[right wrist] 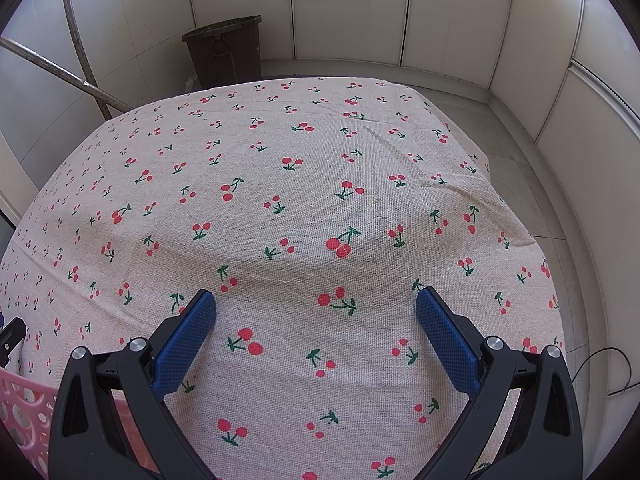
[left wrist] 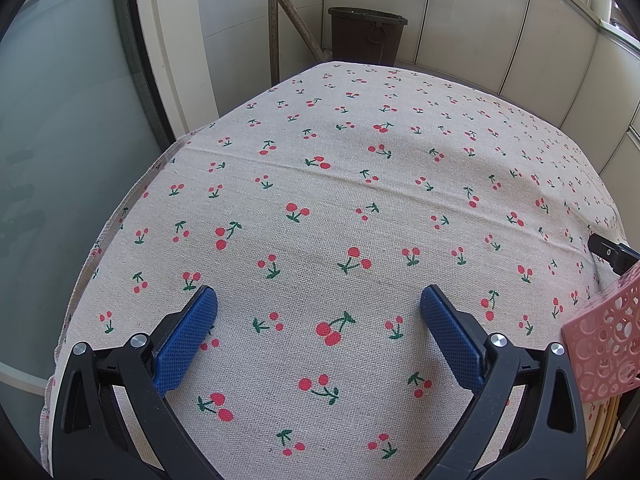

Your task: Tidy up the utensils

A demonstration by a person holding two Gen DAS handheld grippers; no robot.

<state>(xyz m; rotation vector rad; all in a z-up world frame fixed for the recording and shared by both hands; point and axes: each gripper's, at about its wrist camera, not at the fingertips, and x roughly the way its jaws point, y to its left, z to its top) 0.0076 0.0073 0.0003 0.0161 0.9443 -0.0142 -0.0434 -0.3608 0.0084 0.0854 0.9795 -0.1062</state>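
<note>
My left gripper (left wrist: 319, 300) hangs open over the cherry-print tablecloth (left wrist: 360, 200), nothing between its blue pads (left wrist: 188, 336). A pink perforated basket (left wrist: 604, 344) sits at the right edge of the left wrist view, right of the gripper. Pale stick-like utensils (left wrist: 606, 436) show just below the basket, mostly hidden. My right gripper (right wrist: 316, 300) is also open over the same cloth (right wrist: 280, 180), holding nothing. The pink basket (right wrist: 24, 412) appears at the bottom left of the right wrist view. The tip of the other gripper (left wrist: 612, 254) peeks in at the far right of the left view.
A dark brown bin (left wrist: 366, 34) stands on the floor beyond the table's far edge, also as the bin (right wrist: 226, 52) in the right view. Metal poles (left wrist: 296, 16) lean by the tiled wall. A thin black cable (right wrist: 616, 372) lies on the floor at right.
</note>
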